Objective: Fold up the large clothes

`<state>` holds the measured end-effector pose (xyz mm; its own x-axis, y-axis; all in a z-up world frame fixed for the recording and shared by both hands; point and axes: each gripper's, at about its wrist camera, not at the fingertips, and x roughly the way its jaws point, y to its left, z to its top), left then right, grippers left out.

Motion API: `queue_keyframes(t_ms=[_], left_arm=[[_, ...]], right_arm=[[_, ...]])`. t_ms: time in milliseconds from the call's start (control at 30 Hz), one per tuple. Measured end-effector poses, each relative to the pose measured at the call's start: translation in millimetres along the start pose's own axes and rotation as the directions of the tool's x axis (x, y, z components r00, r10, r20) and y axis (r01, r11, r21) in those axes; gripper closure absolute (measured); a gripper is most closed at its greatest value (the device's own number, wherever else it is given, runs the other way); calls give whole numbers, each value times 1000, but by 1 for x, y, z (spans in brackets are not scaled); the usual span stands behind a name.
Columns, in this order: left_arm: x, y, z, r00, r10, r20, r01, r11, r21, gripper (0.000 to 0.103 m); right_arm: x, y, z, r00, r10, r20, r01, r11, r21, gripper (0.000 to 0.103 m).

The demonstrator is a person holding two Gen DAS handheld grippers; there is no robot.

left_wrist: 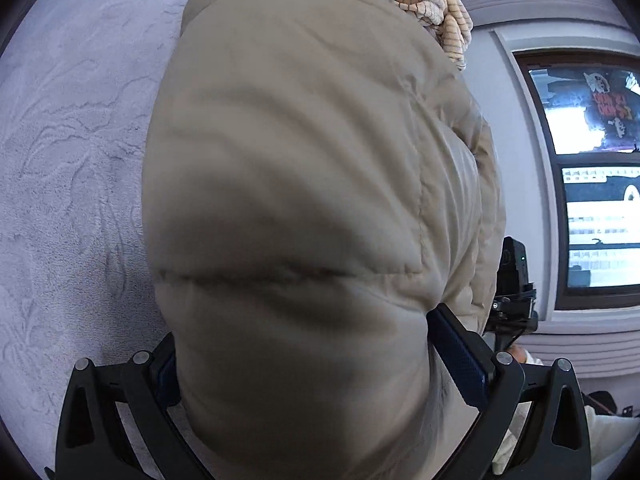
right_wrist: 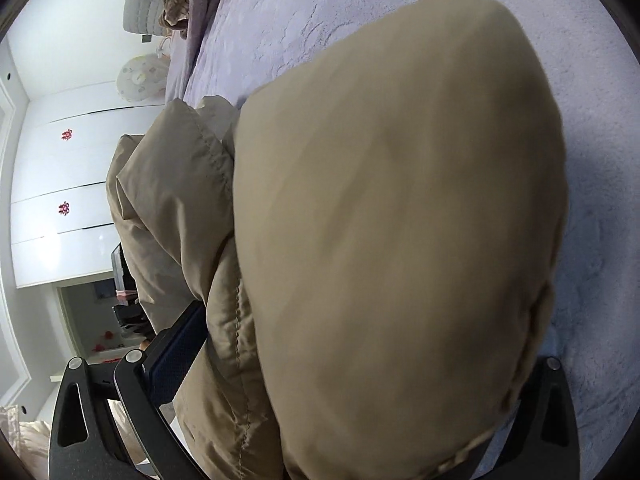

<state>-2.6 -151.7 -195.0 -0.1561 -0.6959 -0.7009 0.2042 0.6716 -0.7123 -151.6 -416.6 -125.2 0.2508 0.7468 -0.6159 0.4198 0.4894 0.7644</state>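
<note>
A puffy beige padded jacket fills the middle of both views and lies on a lilac plush bed cover. My left gripper has a thick fold of it bulging between its jaws. Its right blue pad digs into the fabric, and the left pad is mostly hidden by the bulge. My right gripper holds its jaws very wide around another bulky fold of the jacket. Only its left pad shows, beside a stitched seam, and fabric covers the right finger.
A heap of cream striped cloth lies at the far end of the bed. A dark-framed window and wall are to the right in the left wrist view. White wardrobe doors and a grey headboard show beyond the bed edge.
</note>
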Motion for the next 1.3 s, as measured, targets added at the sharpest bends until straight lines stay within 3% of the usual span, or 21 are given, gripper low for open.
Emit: queue_keyframes(t_ms=[100,167,233,300,400,600,867,1067,1300], left_arm=[[-6,-20,-4,997,78,28,-79,995,60,6],[-9,-30,-5,993,107,46,-110,991,81,10],[-10,-37,-8,990,129,60,-134,987,89,13],[-11,-44,-10,986,148,72,-154,983,94,13],[-12,-54,-13,982,168,83,-176,979,101,13],[-17,-67,-14,982,161,97,-170,981,95,13],[-50,-48,-16,994,58,94,-71,988,139,13],[-96,-23,5,995,-23,94,10,990,139,13],[-165,28,45,985,5,175,-30,990,139,13]], right_arm=[[-5,-5,-6,1000,1,3,-1,1000,25,4],[-8,-8,-8,1000,-5,1,5,999,41,13],[-13,-8,-10,1000,16,9,-17,998,53,32],[-18,-6,-13,999,34,16,-35,999,39,42],[-18,-3,-13,999,46,22,-46,998,30,50],[-10,-5,-11,997,65,50,-68,996,51,51],[-4,-2,-16,993,69,94,-73,996,45,53],[17,27,-15,989,76,127,-79,997,21,53],[77,76,26,988,110,107,-105,993,-50,54]])
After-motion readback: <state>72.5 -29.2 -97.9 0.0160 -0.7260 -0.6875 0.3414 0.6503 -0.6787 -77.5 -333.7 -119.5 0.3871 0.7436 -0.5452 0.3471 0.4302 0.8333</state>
